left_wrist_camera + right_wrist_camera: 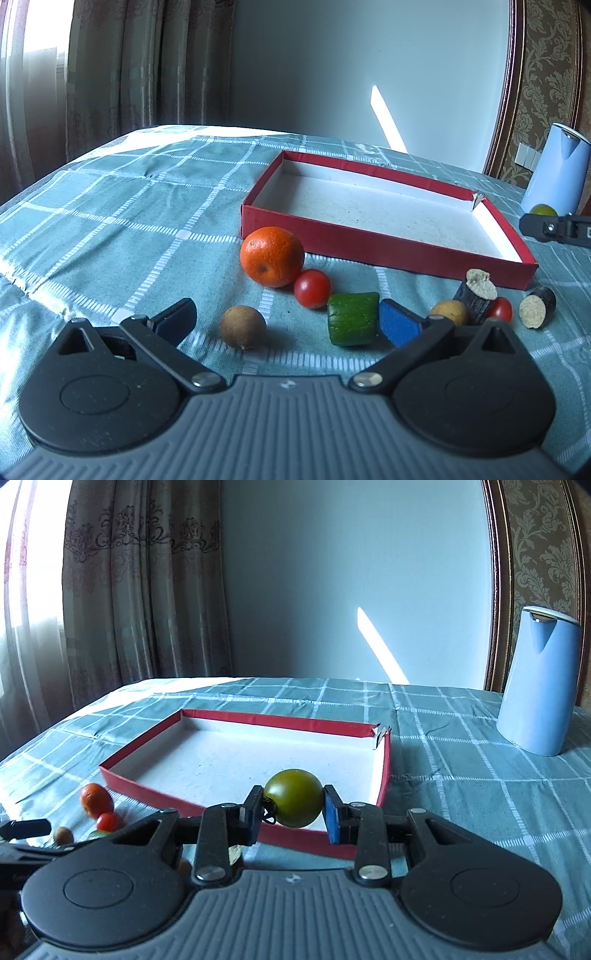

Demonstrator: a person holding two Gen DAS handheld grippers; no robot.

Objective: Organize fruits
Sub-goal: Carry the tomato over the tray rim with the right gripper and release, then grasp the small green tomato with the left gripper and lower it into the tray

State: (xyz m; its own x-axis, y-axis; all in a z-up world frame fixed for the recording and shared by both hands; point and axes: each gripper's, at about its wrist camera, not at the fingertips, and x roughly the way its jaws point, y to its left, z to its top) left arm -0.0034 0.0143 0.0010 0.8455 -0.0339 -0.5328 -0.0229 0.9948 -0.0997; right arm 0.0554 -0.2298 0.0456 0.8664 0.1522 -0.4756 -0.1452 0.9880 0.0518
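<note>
Fruits lay in a loose row on the checked teal cloth (110, 206) in front of the red box (388, 245), whose white floor held nothing. The left wrist view alone showed that row clearly: an orange (271, 256) touching a red cherry tomato (312, 293), a brown longan (243, 326), a green cucumber chunk (352, 324), a second longan (448, 312), two dark-skinned cut pieces (476, 297) with pale faces, and another red tomato (501, 309) between them. The left gripper (291, 323) stood spread wide above the cloth, with nothing between its blue pads. The right wrist view alone showed the right gripper (293, 805) pinching a green tomato (293, 798), stem to the left, held over the box's near wall. From the left view only that gripper's tip and a sliver of the tomato appeared at the right edge. A pale blue kettle (535, 694) stood well apart on the right.
</note>
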